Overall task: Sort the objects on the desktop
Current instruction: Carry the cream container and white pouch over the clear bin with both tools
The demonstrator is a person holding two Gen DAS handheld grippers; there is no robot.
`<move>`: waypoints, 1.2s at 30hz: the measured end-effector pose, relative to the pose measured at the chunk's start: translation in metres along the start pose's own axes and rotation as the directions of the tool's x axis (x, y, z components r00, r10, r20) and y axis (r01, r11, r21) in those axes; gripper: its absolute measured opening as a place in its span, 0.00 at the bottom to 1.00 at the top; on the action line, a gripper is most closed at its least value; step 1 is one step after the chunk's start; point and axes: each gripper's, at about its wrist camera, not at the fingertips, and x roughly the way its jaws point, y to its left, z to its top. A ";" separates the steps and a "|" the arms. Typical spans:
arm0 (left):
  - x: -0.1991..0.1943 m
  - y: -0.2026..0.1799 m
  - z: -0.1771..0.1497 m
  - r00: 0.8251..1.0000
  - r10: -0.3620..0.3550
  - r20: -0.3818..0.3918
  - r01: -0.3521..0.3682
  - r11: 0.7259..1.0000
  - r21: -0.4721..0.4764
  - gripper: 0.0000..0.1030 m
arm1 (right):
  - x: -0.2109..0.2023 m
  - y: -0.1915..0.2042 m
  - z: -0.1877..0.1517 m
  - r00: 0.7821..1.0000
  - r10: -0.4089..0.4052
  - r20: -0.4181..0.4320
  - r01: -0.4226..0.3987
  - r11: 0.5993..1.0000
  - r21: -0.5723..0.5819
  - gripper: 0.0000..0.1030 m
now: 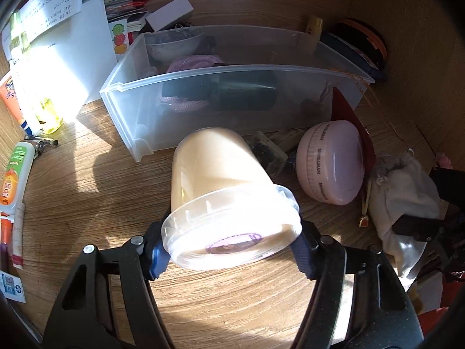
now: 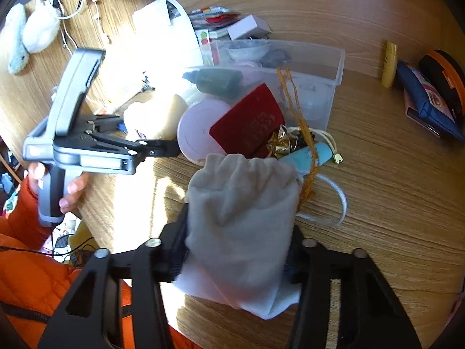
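Observation:
My left gripper is shut on a cream plastic tub, gripped at its lidded end and held tilted above the desk, in front of the clear plastic bin. The tub also shows in the right wrist view, with the left gripper around it. My right gripper is shut on a grey cloth drawstring pouch, which also shows in the left wrist view. A round pink case lies beside the bin; a red booklet leans on the case.
The bin holds a dark bottle, pink cord and a bowl. Tubes and papers lie at the left. A yellow tube and blue pouch lie at the right. A teal object sits behind the pouch.

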 end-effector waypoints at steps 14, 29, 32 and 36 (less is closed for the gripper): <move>-0.024 0.012 0.005 0.992 0.057 0.114 -0.051 0.997 -0.055 0.66 | -0.020 0.002 0.012 0.995 0.006 0.101 -0.004 1.000 -0.020 0.31; -0.066 0.011 0.024 0.964 0.044 0.264 -0.029 0.998 -0.061 0.66 | -0.030 -0.009 0.042 0.983 0.011 0.182 -0.014 1.000 0.015 0.31; -0.069 0.011 0.028 0.960 0.033 0.278 -0.019 0.998 -0.052 0.66 | -0.029 -0.007 0.050 0.981 0.002 0.192 -0.003 1.000 0.008 0.31; -0.074 0.012 0.035 0.956 0.019 0.293 -0.006 0.999 -0.044 0.66 | -0.031 -0.007 0.064 0.976 0.014 0.216 -0.015 1.000 0.005 0.31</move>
